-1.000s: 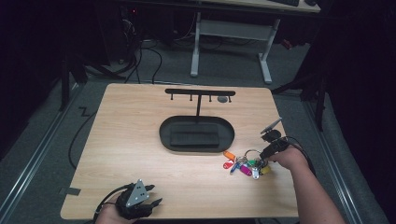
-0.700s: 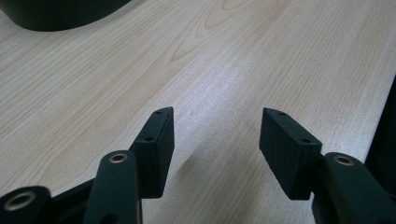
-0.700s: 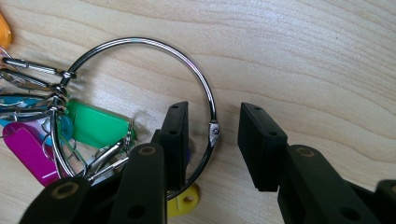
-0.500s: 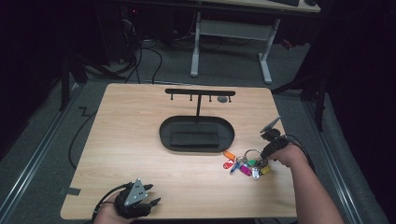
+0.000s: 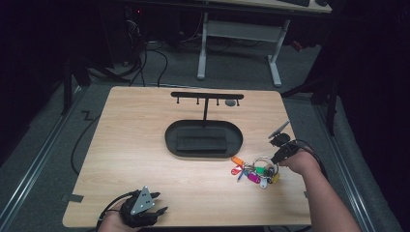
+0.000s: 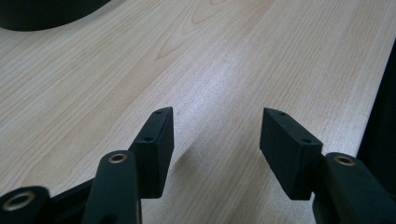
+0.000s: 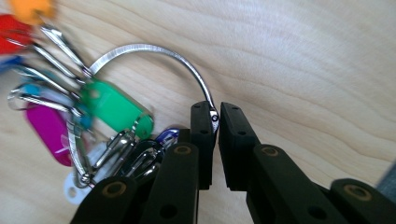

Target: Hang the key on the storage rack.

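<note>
A large metal ring (image 7: 154, 49) carrying several keys with coloured tags (image 5: 254, 170) lies on the wooden table (image 5: 135, 159), at its right front. My right gripper (image 7: 215, 116) has just been closing and is now shut on the wire of that ring, which is pinched between its pads. In the high view the right gripper (image 5: 276, 162) sits at the right edge of the bunch. A green tag (image 7: 116, 109) lies just left of the jaws. My left gripper (image 5: 157, 207) rests near the table's front left edge. It is open (image 6: 215, 135) over bare wood.
A black key rack with a hooked crossbar (image 5: 207, 96) rises from an oval black base (image 5: 203, 137) at the table's middle. The table's right edge (image 5: 302, 183) runs close beside my right hand. A desk frame and cables stand on the floor behind.
My right hand has edged slightly toward the key bunch. The keys and my left gripper have stayed where they were.
</note>
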Demonstrator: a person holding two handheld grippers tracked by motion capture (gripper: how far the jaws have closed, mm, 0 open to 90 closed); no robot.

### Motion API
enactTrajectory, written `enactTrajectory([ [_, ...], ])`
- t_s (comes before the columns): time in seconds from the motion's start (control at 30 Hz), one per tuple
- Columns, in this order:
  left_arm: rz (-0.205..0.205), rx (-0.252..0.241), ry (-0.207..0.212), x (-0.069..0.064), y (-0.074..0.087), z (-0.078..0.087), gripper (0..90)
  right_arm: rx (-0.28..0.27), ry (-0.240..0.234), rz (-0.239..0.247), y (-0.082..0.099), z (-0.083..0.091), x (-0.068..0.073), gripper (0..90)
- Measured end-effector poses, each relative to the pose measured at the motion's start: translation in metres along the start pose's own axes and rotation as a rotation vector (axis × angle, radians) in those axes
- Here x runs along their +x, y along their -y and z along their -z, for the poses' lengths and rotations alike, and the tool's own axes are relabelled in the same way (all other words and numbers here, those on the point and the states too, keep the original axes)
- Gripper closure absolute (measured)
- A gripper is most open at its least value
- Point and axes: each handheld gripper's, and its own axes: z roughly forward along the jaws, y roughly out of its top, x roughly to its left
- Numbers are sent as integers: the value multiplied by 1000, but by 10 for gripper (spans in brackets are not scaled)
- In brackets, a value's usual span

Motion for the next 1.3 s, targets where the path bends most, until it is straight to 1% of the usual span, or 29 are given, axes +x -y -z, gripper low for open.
enactTrajectory([
  [0.03,-1,4,3,0,0,0,453,-7,3,3,0,6,2,846],
  [0.07,-2,6,4,0,0,-1,453,-19,9,26,0,11,3,845],
  [0.1,-5,6,5,-1,0,-1,453,-26,13,38,1,16,4,843],
  [0.13,-8,7,6,-1,-1,-1,453,-26,14,31,1,21,7,843],
  [0.17,-10,8,6,-2,-1,-1,453,-37,11,55,2,26,8,846],
  [0.23,-12,8,6,-2,-1,-1,452,-58,18,64,3,36,13,845],
  [0.3,-10,8,7,-2,-1,-1,452,-58,22,70,5,44,17,845],
  [0.33,-10,9,8,-2,0,-1,452,-63,23,84,5,48,19,845],
  [0.43,-8,6,8,-2,0,-1,452,-73,23,103,7,59,25,845],
  [0.6,-5,6,11,-1,0,0,451,-91,25,120,10,76,33,845],
  [0.63,-5,6,11,-1,0,0,451,-96,22,118,11,79,34,845],
  [0.77,-3,6,11,0,0,-1,451,-105,21,136,13,87,39,844],
  [0.8,-2,5,12,0,0,-1,451,-107,20,126,13,90,41,845],
  [0.87,-3,6,11,0,0,-1,451,-114,18,137,13,94,43,845],
  [0.97,0,0,9,-1,1,0,450,-118,29,150,13,103,48,845],
  [1.0,1,-1,8,0,1,0,450,-117,33,143,13,107,50,845],
  [1.03,2,-2,7,0,1,0,450,-125,34,162,12,111,51,845],
  [1.3,7,1,6,1,1,1,449,-152,73,192,8,137,61,846],
])
